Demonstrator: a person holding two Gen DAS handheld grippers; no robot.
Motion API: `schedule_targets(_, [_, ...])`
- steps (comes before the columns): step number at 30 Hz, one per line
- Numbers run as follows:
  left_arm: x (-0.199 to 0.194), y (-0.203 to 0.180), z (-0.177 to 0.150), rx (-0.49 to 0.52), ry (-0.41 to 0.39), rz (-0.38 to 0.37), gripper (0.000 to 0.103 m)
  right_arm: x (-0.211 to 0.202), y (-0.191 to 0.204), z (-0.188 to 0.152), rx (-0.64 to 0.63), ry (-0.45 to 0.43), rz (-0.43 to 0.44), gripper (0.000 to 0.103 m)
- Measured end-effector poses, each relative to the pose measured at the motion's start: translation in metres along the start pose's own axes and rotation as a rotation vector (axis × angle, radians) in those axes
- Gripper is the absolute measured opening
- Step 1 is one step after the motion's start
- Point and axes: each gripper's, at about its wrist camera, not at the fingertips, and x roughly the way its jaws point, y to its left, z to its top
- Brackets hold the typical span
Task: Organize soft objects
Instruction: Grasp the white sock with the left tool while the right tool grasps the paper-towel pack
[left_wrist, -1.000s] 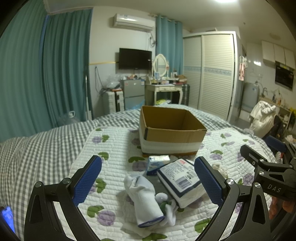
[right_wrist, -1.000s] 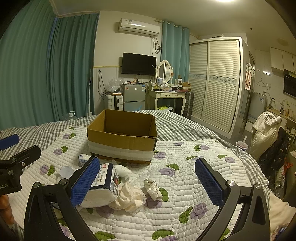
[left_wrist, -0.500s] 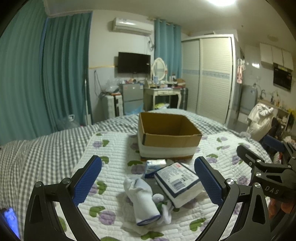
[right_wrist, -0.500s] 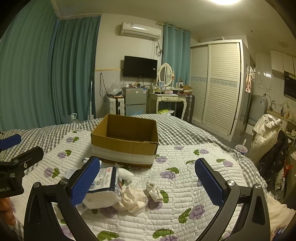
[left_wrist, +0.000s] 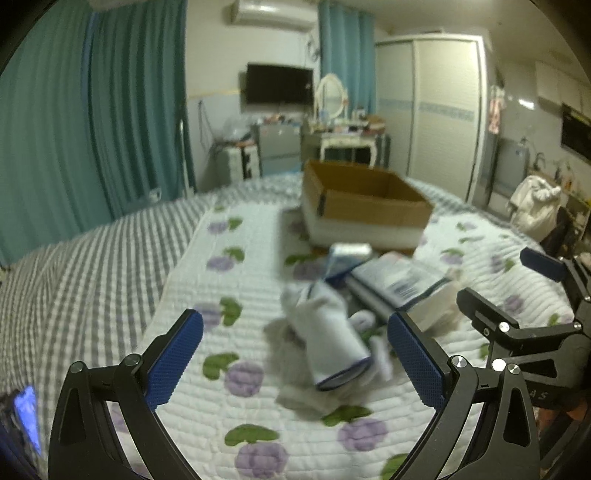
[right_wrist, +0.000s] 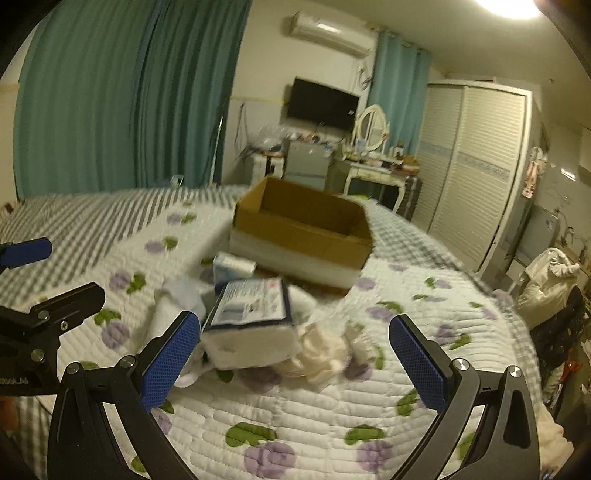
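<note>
A pile of soft items lies on the quilted bed: a white sock with a blue cuff (left_wrist: 328, 343), a large white tissue pack with a printed label (left_wrist: 402, 284) (right_wrist: 251, 317), a small blue-white tissue pack (left_wrist: 347, 254) (right_wrist: 232, 266) and cream crumpled cloths (right_wrist: 325, 350). An open cardboard box (left_wrist: 365, 206) (right_wrist: 303, 229) stands behind them. My left gripper (left_wrist: 295, 354) is open and empty above the sock. My right gripper (right_wrist: 295, 354) is open and empty near the large pack and cloths.
The white quilt with purple flowers (left_wrist: 236, 373) covers a grey checked bedspread (left_wrist: 74, 266). Teal curtains (left_wrist: 92, 110), a TV, a dressing table and a white wardrobe (right_wrist: 476, 177) stand beyond the bed. A chair with clothes (right_wrist: 554, 288) is at the right.
Both views have shifted and blurred: both grippers have moved forward toward the pile, which now looks larger. Both stay open and empty.
</note>
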Motion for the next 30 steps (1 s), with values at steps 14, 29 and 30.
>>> schedule_targets(14, [0.076,0.005,-0.004,-0.012,0.098,-0.045,0.097,0.090,0.015,-0.015,0.011,0.093,0.101,0.080])
schedule_targets(29, [0.115,-0.016,-0.011,0.021,0.172,-0.182,0.048,0.082,-0.009,-0.015,0.090,0.064,0.127,0.061])
schedule_targets(30, [0.111,-0.015,-0.010,0.020,0.169,-0.179,0.044,0.080,-0.010,-0.015,0.094,0.060,0.126,0.061])
